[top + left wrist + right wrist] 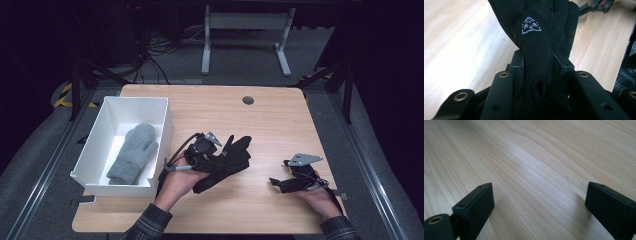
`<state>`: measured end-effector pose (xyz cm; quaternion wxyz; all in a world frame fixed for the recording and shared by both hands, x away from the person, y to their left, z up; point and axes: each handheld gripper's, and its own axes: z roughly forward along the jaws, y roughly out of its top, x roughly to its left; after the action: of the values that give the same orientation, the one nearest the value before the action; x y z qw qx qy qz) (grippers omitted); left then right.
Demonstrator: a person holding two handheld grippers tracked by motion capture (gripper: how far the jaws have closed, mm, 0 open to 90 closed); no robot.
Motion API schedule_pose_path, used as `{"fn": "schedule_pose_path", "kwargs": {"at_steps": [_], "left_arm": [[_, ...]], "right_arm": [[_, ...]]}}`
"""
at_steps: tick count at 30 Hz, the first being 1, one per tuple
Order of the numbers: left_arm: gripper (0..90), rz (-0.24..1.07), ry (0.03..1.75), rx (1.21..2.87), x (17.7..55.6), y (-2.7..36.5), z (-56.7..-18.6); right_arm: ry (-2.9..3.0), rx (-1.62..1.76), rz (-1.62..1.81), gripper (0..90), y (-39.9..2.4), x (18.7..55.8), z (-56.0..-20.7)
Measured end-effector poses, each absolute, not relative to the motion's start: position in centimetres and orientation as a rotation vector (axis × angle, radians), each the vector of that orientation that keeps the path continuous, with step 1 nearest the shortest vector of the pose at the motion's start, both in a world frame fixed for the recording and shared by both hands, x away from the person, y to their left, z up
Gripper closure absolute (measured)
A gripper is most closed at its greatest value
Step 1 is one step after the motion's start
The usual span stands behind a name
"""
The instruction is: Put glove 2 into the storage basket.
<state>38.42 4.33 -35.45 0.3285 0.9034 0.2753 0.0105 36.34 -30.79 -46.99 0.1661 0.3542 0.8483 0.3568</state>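
A black glove (231,156) with a small white logo hangs just above the middle of the wooden table (270,125), fingers pointing to the far right. My left gripper (216,159) is shut on its cuff end; in the left gripper view the two pads (517,65) squeeze the glove (536,37) from both sides. My right gripper (278,183) rests low over the table's right front, held in a hand. Its jaws stand wide apart with only bare wood between them, as the right gripper view (539,202) shows.
A white box (163,131) stands at the table's left edge with a grey mitten (132,152) lying inside. A dark round grommet (248,100) sits near the far edge. Behind the table are a desk frame and cables on the floor.
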Motion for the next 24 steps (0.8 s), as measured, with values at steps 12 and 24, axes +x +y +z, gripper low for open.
{"fn": "schedule_pose_path", "kwargs": {"at_steps": [12,24], "left_arm": [[67.3,0.12,0.795,2.299,39.0,8.5,-30.5],[67.4,0.188,0.962,2.195,39.8,14.5,-28.9]], "right_arm": [[2.415,1.011,1.016,8.7,-30.8,36.3,-47.0],[2.413,1.014,1.015,8.5,-30.7,36.3,-47.0]]}}
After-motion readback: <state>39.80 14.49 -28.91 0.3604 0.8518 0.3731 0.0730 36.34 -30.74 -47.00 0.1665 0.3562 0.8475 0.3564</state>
